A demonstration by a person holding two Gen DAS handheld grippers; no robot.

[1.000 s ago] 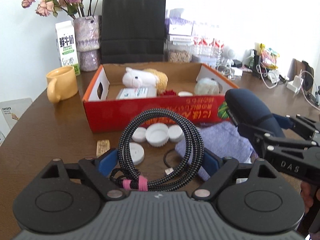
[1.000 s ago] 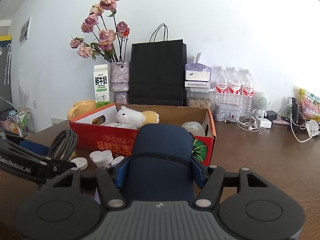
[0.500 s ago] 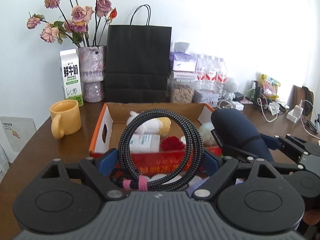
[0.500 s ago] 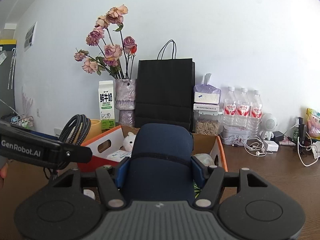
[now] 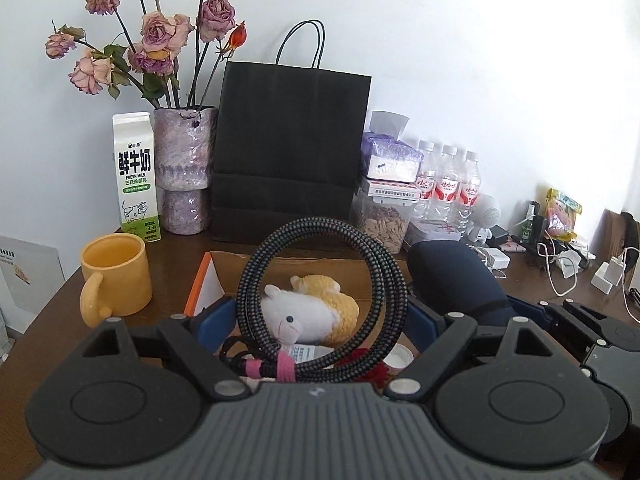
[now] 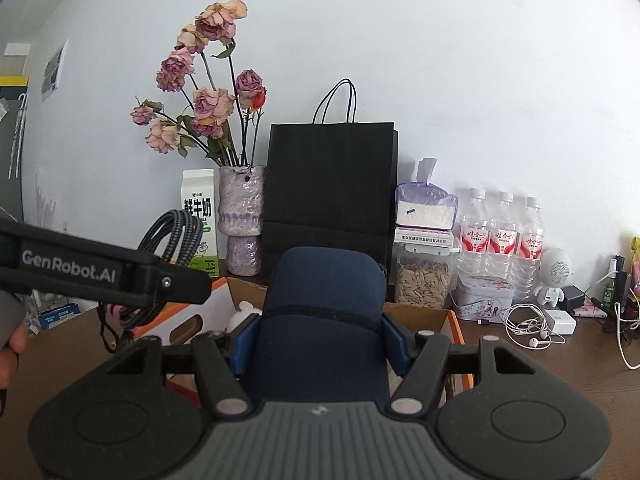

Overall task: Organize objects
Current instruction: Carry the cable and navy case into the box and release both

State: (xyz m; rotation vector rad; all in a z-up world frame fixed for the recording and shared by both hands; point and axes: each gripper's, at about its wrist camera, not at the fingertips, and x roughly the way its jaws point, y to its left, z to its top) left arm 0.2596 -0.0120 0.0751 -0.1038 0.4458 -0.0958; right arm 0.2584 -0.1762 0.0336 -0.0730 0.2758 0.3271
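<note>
My left gripper [image 5: 322,322] is shut on a coiled black braided cable [image 5: 320,264] bound with a pink tie, held upright over the front of the open cardboard box [image 5: 208,284]. My right gripper [image 6: 320,338] is shut on a dark navy oblong case [image 6: 324,308], which also shows in the left wrist view as the navy case [image 5: 452,280] above the box's right side. Inside the box lie a white and yellow plush toy [image 5: 308,312], a small white packet and a red item. The cable coil [image 6: 176,236] appears at the left of the right wrist view.
Behind the box stand a black paper bag [image 5: 292,152], a vase of dried roses [image 5: 182,168], a milk carton [image 5: 134,176], a yellow mug [image 5: 114,276], a seed jar [image 5: 384,220] and three water bottles [image 5: 448,188]. Chargers and cables [image 5: 568,264] crowd the right of the wooden table.
Both grippers rose and moved forward with their loads, from in front of the box's red wall to above its front edge. The bottle caps and purple cloth dropped out of view.
</note>
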